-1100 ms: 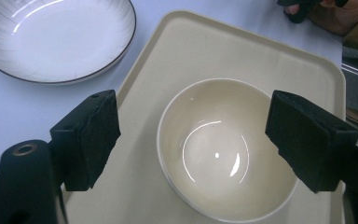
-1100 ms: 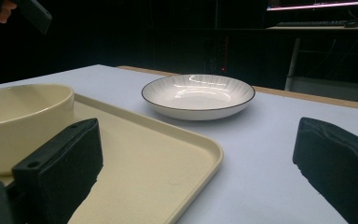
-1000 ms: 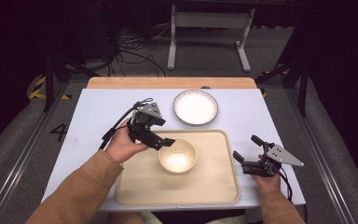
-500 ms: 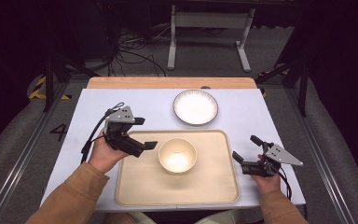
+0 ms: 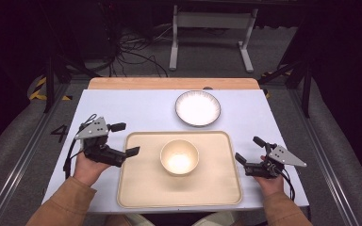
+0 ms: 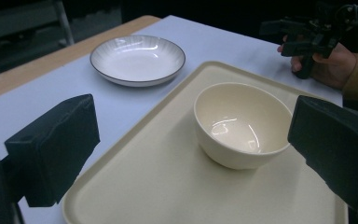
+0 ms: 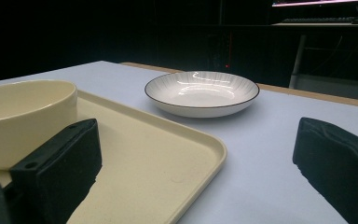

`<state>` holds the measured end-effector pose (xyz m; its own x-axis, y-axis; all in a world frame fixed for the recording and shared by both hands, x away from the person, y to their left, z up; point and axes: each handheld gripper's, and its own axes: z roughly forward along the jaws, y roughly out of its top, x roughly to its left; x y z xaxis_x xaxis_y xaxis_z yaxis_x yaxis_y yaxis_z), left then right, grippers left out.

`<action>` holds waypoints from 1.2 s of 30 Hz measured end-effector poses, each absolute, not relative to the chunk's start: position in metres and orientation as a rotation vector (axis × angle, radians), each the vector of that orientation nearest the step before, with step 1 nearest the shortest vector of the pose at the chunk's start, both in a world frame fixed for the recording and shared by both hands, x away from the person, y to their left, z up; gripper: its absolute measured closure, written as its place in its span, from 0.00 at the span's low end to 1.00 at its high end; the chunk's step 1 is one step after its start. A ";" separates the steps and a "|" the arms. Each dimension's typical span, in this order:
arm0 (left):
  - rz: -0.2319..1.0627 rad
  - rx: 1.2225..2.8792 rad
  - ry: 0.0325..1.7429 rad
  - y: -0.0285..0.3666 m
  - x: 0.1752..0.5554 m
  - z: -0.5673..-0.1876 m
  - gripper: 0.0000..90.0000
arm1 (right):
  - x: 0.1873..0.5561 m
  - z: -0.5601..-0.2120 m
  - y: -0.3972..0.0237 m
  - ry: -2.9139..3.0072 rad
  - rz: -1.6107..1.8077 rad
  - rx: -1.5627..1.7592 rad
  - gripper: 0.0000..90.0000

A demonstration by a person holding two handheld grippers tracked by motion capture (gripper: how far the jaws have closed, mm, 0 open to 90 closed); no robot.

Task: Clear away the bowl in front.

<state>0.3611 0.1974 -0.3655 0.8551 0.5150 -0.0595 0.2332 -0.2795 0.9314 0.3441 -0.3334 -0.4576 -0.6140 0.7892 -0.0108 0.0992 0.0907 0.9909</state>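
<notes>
We see the counter (image 5: 136, 110) brightly lit from above against a dark room. Glare whitens the plate (image 5: 198, 108) and the bowl (image 5: 179, 157) floor. In both gripper views the near black fingers (image 6: 53, 149) look soft, slightly out of focus.

Right gripper (image 7: 196, 172) low over the table (image 7: 279, 140), jaws spread wide, nothing between them. Cream tray (image 7: 168, 154) near left, its rounded corner between the jaws. Cream bowl (image 7: 23, 116) on tray at far left (partly behind left jaw). White dark-rimmed plate (image 7: 202, 93) farther off, off the tray.
</notes>
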 end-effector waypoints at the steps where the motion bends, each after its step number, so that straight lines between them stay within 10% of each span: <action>1: 0.307 1.853 0.562 0.201 0.360 -0.368 0.02 | 0.344 -0.458 -0.333 1.805 1.568 0.872 0.02; 36: 0.326 1.684 0.776 0.251 0.348 -0.451 0.04 | 0.340 -0.458 -0.334 1.787 1.584 0.818 0.00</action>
